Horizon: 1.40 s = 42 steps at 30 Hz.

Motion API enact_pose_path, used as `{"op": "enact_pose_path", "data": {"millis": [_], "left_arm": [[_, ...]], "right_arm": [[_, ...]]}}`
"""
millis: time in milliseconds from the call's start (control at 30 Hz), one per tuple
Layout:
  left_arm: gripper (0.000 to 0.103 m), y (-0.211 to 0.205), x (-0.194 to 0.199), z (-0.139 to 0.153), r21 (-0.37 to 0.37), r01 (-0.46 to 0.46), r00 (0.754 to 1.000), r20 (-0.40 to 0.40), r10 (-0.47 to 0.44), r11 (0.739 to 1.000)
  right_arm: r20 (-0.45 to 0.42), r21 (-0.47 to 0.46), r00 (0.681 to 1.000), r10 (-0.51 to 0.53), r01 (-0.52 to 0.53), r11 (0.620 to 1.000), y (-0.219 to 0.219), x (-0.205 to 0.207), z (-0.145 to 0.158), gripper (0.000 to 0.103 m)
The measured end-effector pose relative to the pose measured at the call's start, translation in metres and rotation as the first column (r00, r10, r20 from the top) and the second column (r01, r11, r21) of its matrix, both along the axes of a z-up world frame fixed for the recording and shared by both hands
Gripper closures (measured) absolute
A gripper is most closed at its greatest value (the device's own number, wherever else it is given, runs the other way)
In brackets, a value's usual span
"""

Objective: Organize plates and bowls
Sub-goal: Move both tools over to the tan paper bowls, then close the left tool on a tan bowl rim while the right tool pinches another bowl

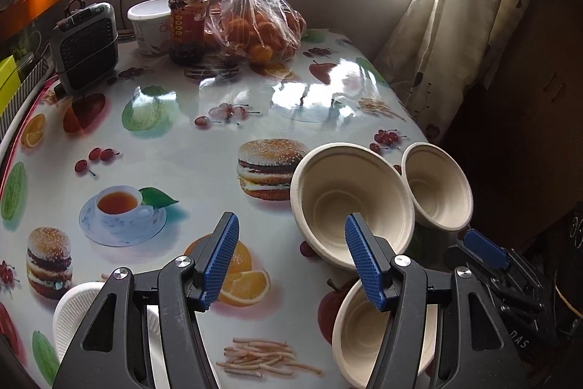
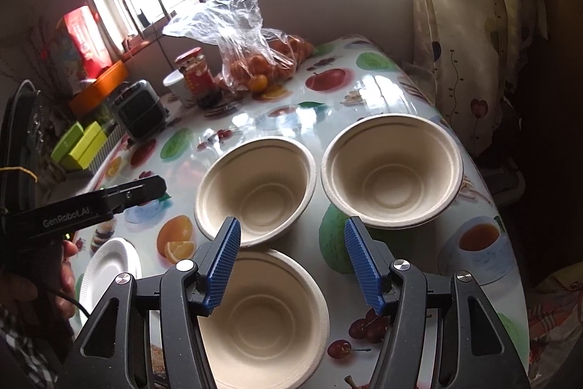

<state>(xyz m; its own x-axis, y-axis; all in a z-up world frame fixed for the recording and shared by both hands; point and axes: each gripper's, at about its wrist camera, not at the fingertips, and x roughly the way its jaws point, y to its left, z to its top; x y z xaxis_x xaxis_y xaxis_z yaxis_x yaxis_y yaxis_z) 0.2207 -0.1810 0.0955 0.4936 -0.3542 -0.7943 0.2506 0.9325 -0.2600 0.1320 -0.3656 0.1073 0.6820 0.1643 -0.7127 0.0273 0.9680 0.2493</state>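
Note:
Three beige paper bowls stand upright on the fruit-print table: a near bowl (image 2: 262, 308), a middle bowl (image 2: 255, 192) and a far-right bowl (image 2: 391, 170). In the left wrist view they are the near bowl (image 1: 364, 327), the middle bowl (image 1: 349, 195) and the far bowl (image 1: 437, 185). A white paper plate (image 2: 107, 267) lies at the table's left front; it also shows in the left wrist view (image 1: 76, 308). My left gripper (image 1: 291, 257) is open and empty above the table, left of the bowls. My right gripper (image 2: 291, 261) is open and empty above the near bowl.
At the back of the table stand a plastic bag of oranges (image 1: 255, 24), a red-lidded jar (image 1: 187, 24), a white tub (image 1: 149, 24) and a small grey heater (image 1: 85, 46). A curtain (image 2: 466, 24) hangs at the right. The table edge (image 2: 510, 243) runs just right of the bowls.

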Motion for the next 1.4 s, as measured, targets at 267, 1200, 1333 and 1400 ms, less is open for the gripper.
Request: {"op": "enact_pose_path", "data": {"millis": [267,1200,1333,1400], "left_arm": [[0.044,-0.012,0.031,-0.013,-0.002,0.017,0.998,-0.057,-0.017,1.000],[0.071,-0.025,0.054,-0.044,-0.048,0.078,0.986,-0.147,-0.084,0.996],[0.074,-0.027,0.054,-0.044,-0.047,0.083,0.985,-0.150,-0.089,0.995],[0.074,-0.027,0.053,-0.044,-0.050,0.085,0.985,-0.148,-0.092,0.995]], "right_arm": [[-0.043,0.043,0.999,-0.011,0.013,0.999,-0.001,0.019,-0.008,0.064],[-0.134,0.084,0.991,-0.022,0.034,0.996,-0.003,0.043,-0.037,0.084],[-0.131,0.089,0.991,-0.017,0.028,0.996,-0.002,0.043,-0.038,0.086],[-0.129,0.091,0.991,-0.016,0.027,0.995,-0.002,0.043,-0.038,0.086]]}}
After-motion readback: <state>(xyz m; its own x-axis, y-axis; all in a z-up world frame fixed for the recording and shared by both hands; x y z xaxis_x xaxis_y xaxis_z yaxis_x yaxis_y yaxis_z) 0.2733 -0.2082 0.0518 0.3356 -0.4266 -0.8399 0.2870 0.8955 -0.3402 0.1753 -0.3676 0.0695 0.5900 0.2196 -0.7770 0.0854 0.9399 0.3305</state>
